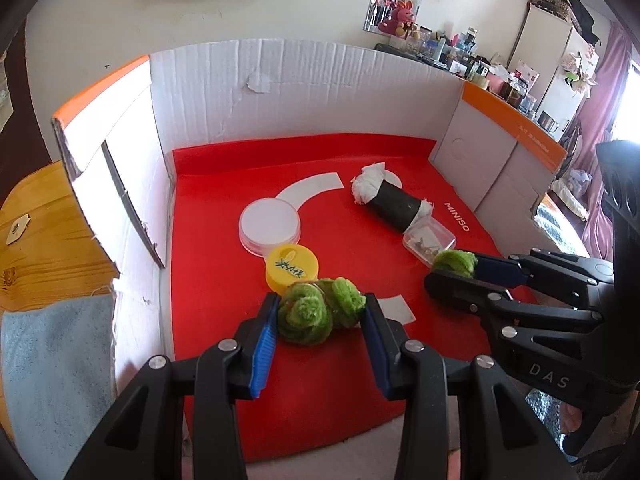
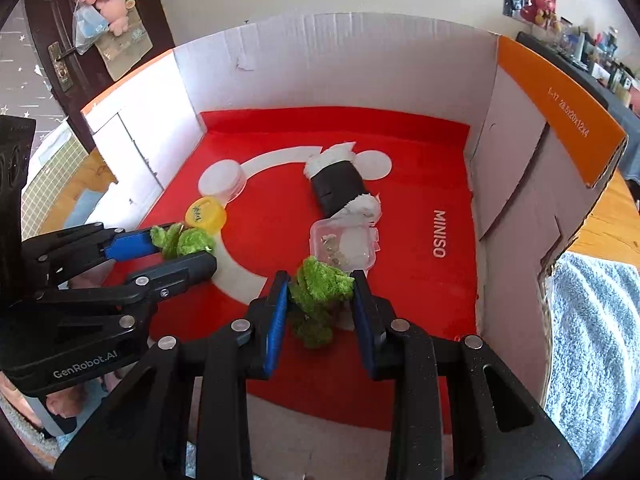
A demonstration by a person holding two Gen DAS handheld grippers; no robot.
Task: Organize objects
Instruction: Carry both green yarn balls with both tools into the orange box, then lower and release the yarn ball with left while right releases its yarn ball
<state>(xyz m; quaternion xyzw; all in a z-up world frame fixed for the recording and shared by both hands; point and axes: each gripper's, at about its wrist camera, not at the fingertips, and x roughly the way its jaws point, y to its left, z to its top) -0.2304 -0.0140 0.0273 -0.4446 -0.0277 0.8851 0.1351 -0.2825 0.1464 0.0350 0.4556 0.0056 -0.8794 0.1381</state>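
You have a green fuzzy coil in each gripper, both held low over the red mat (image 1: 224, 208) inside the white cardboard box (image 1: 280, 80). Your left gripper (image 1: 320, 312) is clenched on the larger coil bundle (image 1: 316, 314), its blue pads (image 1: 264, 344) pressing the two sides, just in front of the yellow lid (image 1: 292, 267). Your right gripper (image 2: 320, 292) is closed on the smaller green coil (image 2: 320, 280), right beside the little clear plastic case (image 2: 345, 246). This stuff looks like wound chenille stem (soft pile over what is likely a thin wire), so expect it to be very light, squashy and springy: it should give under the pads rather than slip, but loose turns may unwind or snag. Take it across the middle of the wound mass, as you are doing, not by a trailing end; part of the right coil hangs below the pads, so watch that tail. The black roll with white wadding (image 1: 390, 200) and the round clear tub (image 1: 270, 224) lie farther back, well apart from both grips. Nothing here looks fragile apart from the thin case.
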